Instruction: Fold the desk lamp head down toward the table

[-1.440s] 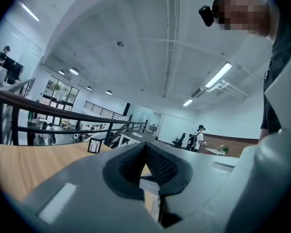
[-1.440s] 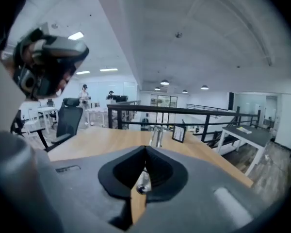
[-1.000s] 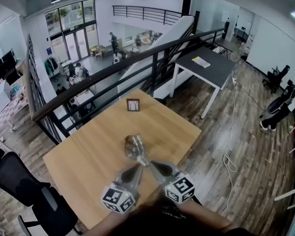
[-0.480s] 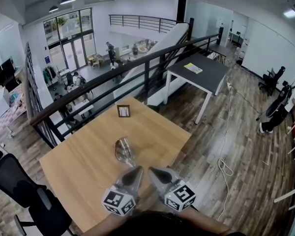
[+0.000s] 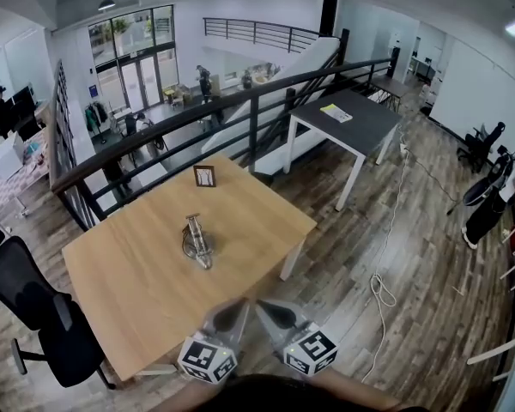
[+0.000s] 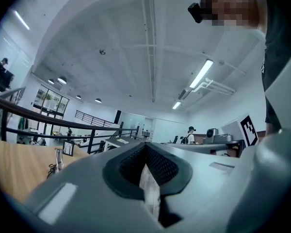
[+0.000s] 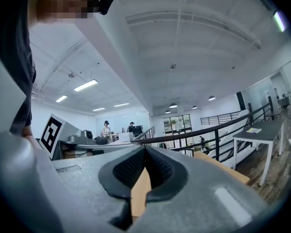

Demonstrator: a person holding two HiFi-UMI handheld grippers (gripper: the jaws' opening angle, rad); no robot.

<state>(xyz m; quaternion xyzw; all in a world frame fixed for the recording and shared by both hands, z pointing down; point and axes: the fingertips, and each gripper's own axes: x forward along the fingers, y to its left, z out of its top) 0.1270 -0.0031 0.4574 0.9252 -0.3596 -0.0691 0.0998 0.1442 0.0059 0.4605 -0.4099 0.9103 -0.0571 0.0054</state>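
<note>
A small metal desk lamp (image 5: 196,242) stands near the middle of the wooden table (image 5: 129,299), with a short post upright and its shiny head low beside the base. My left gripper (image 5: 233,312) and right gripper (image 5: 269,310) hover side by side at the table's near corner, well short of the lamp, both shut and holding nothing. In the left gripper view the shut jaws (image 6: 146,148) point level, and the lamp (image 6: 57,160) shows far off at the left. The right gripper view shows its shut jaws (image 7: 145,152) with the table's edge (image 7: 218,166) beyond.
A small picture frame (image 5: 204,176) stands at the table's far edge by the black railing (image 5: 240,101). A black office chair (image 5: 34,307) sits left of the table. A grey table (image 5: 360,123) and a floor cable (image 5: 378,290) lie to the right.
Both grippers have drawn back from the lamp toward the table's near corner, still shut. The lamp now stands alone, farther away in the view.
</note>
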